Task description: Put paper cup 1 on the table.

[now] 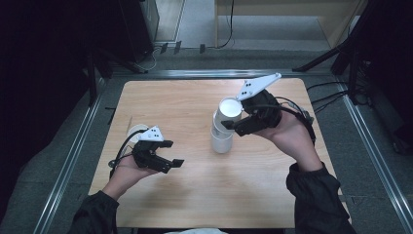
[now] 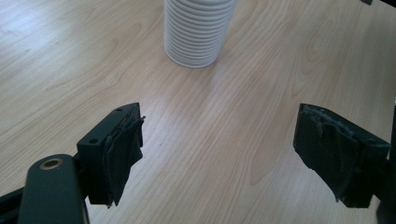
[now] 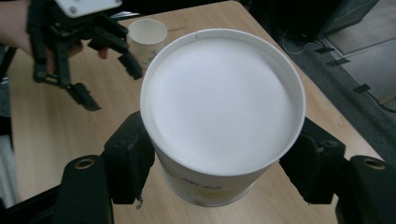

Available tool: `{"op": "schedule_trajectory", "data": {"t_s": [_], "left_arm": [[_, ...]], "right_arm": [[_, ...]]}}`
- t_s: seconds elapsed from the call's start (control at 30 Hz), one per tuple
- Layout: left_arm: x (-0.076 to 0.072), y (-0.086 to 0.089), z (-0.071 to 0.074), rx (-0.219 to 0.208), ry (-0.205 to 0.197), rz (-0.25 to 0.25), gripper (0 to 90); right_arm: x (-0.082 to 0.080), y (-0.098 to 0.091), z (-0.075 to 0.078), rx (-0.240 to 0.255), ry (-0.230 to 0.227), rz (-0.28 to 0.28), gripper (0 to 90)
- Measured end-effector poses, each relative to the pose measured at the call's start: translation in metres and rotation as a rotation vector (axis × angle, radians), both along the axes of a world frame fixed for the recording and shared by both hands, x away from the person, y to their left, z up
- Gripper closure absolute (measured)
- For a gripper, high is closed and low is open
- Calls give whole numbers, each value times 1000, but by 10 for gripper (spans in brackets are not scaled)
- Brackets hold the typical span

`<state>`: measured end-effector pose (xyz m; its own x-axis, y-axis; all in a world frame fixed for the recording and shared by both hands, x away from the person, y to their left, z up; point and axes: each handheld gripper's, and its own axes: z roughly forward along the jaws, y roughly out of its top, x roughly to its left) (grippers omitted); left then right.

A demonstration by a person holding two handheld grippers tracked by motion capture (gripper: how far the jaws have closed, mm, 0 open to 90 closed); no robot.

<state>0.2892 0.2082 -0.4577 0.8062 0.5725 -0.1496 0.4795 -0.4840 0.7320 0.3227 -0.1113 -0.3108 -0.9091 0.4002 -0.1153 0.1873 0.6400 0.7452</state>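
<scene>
My right gripper point(image 1: 234, 120) is shut on a white paper cup point(image 1: 229, 109), tilted and held just above a stack of white cups point(image 1: 221, 140) at the table's middle. In the right gripper view the held cup point(image 3: 223, 107) sits between both black pads, its open mouth facing the camera. My left gripper point(image 1: 173, 153) hovers open and holds nothing at the table's left. In its own view the left gripper point(image 2: 219, 158) points over bare wood toward the ribbed stack point(image 2: 200, 32). The left gripper point(image 3: 112, 86) also appears far off in the right gripper view.
A single small paper cup point(image 1: 136, 130) stands upright behind the left hand, seen too as the small cup point(image 3: 147, 31) in the right gripper view. The wooden table point(image 1: 195, 195) ends in metal rails; cables and dark stands lie beyond the far edge.
</scene>
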Motion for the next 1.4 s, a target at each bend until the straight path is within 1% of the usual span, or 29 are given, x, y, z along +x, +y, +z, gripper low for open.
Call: {"op": "schedule_trajectory", "data": {"t_s": [0.03, 0.1, 0.13, 0.17, 0.2, 0.23, 0.27, 0.3, 0.33, 0.37, 0.4, 0.43, 0.47, 0.5, 0.57, 0.7, 0.73, 0.77, 0.83, 0.93, 0.97, 1.03, 1.07, 1.13, 1.17, 1.2, 1.33, 1.37, 1.4], "left_arm": [[0, -2, 0, -3, -1, -7, 158], [1, -4, 1, -8, -5, -20, 157], [2, -6, 2, -18, -9, -35, 158], [2, -6, 2, -18, -9, -35, 158], [3, -7, 3, -23, -12, -40, 158], [4, -9, 4, -37, -11, -52, 158], [4, -9, 4, -37, -11, -52, 158], [6, -13, 4, -43, -11, -58, 158], [6, -13, 4, -43, -11, -58, 158], [9, -16, 5, -41, -10, -75, 158], [9, -16, 5, -41, -10, -75, 158], [11, -19, 5, -47, -9, -89, 158], [11, -21, 5, -46, -14, -93, 158], [11, -21, 5, -46, -14, -93, 158], [12, -26, 5, -56, -18, -114, 158], [13, -31, 3, -54, -15, -133, 158], [13, -34, 2, -52, -13, -148, 158], [13, -34, 2, -52, -13, -148, 158], [11, -39, 3, -68, -16, -169, 158], [9, -43, 5, -98, -17, -192, 158], [8, -45, 5, -97, -18, -201, 158], [8, -46, 5, -93, -16, -211, 158], [6, -47, 4, -77, -15, -223, 158], [6, -48, 4, -74, -12, -230, 158], [5, -48, 2, -85, -8, -235, 158], [5, -48, 2, -90, 3, -242, 158], [4, -49, -1, -96, 8, -255, 158], [4, -48, -4, -122, 30, -266, 158], [4, -48, -4, -122, 30, -266, 158]], "right_arm": [[-9, 0, -3, -4, 8, 22, 313], [-12, 0, -4, -7, 15, 25, 313], [-18, -1, -7, -12, 17, 41, 313], [-18, -1, -7, -12, 17, 41, 313], [-23, -2, -12, -6, 26, 48, 313], [-25, -3, -15, -6, 34, 50, 313], [-25, -3, -15, -6, 34, 50, 313], [-28, -4, -24, -8, 56, 48, 314], [-29, -5, -30, -12, 67, 47, 314], [-30, -5, -35, -16, 73, 52, 314], [-30, -5, -35, -16, 73, 52, 314], [-32, -6, -46, -25, 99, 50, 314], [-32, -7, -52, -25, 108, 53, 313], [-33, -7, -58, -23, 117, 53, 314], [-35, -9, -70, -19, 128, 61, 314], [-36, -11, -96, -1, 149, 64, 314], [-36, -12, -102, 8, 155, 66, 315], [-36, -12, -108, 14, 169, 63, 315], [-35, -12, -116, 19, 181, 69, 315], [-34, -9, -123, 65, 208, 70, 315], [-33, -6, -124, 86, 205, 72, 315], [-34, -4, -125, 111, 174, 88, 315], [-33, -3, -125, 126, 165, 96, 315], [-32, -2, -127, 167, 171, 111, 316], [-31, -2, -129, 184, 182, 119, 316], [-31, -1, -130, 193, 190, 124, 316], [-29, 2, -134, 219, 212, 146, 316], [-28, 4, -137, 231, 221, 161, 316], [-28, 4, -137, 231, 221, 161, 316]]}}
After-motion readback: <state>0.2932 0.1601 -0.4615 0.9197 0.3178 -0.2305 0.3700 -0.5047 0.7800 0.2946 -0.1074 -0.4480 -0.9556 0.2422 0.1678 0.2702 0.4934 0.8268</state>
